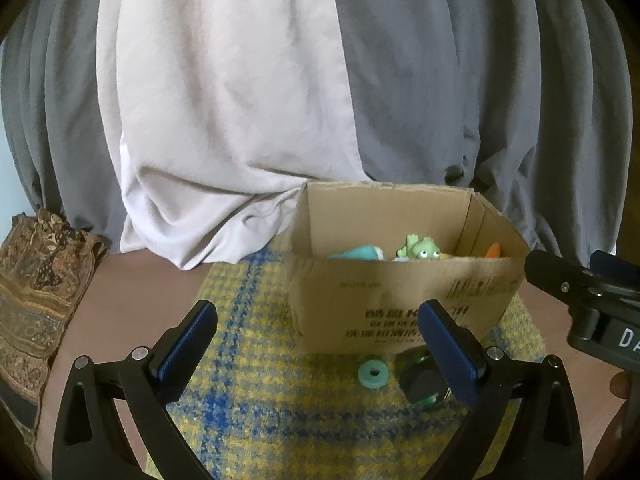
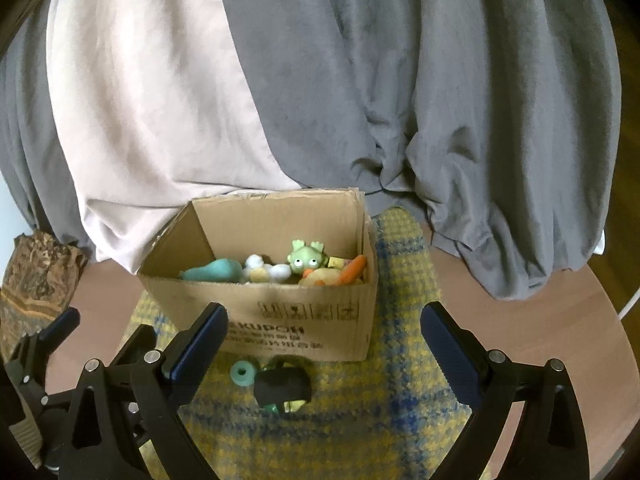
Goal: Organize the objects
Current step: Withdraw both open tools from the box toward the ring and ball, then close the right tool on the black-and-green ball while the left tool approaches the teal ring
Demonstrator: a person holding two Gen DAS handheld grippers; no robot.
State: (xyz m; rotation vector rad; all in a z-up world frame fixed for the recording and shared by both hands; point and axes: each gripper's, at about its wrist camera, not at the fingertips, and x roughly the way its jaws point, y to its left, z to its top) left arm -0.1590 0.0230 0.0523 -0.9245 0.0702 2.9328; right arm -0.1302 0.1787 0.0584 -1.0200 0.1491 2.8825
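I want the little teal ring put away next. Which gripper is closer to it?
Left. The teal ring lies between the open left gripper's fingers, toward the right one. From the right gripper, it sits beside its left finger.

An open cardboard box point(image 2: 280, 316) stands upright, holding toys — a green frog figure point(image 2: 305, 259), an orange carrot point(image 2: 352, 270), a teal piece point(image 2: 214, 270). Just before it lie a teal ring point(image 2: 242, 373) and a black-and-green toy point(image 2: 282, 388), close together.

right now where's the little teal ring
The teal ring lies on the yellow and blue checked mat, just in front of the cardboard box and left of the black toy; both views show it outside the box.
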